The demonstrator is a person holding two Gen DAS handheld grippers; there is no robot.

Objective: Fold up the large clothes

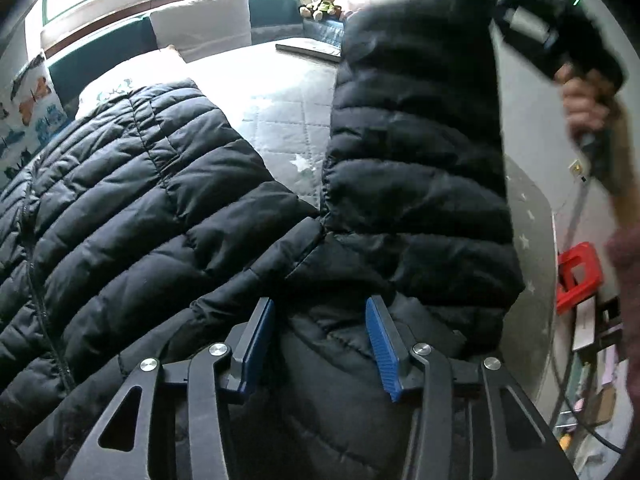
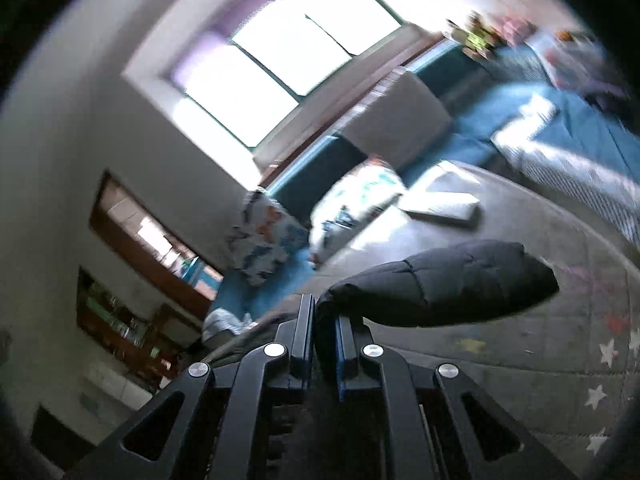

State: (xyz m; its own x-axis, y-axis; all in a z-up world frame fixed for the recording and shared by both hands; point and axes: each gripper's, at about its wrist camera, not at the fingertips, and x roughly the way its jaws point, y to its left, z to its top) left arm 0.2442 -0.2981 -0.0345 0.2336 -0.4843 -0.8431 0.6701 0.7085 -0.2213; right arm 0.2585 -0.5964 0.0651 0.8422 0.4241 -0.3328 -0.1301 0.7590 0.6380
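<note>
A black quilted puffer jacket (image 1: 160, 200) lies spread on a grey star-patterned bed cover (image 1: 288, 120). In the left wrist view my left gripper (image 1: 320, 340) hovers low over the shoulder area. Its blue pads (image 1: 384, 348) stand apart with jacket fabric bulging between them, and the right pad's face is bare. The jacket's sleeve (image 1: 416, 140) is raised upright. A hand holds my right gripper (image 1: 504, 12) at the sleeve's top end. In the right wrist view, which is blurred, the right gripper (image 2: 324, 320) is shut on the sleeve end (image 2: 448, 288), which sticks out past the fingers above the bed cover (image 2: 520, 240).
A white pillow (image 1: 204, 24) and a butterfly-print pillow (image 1: 28, 112) lie at the head of the bed. Plush toys (image 1: 320, 2) sit by the window. A flat grey item (image 1: 308, 46) rests on the far bed. A red frame-like object (image 1: 578, 276) stands beside the bed's right edge.
</note>
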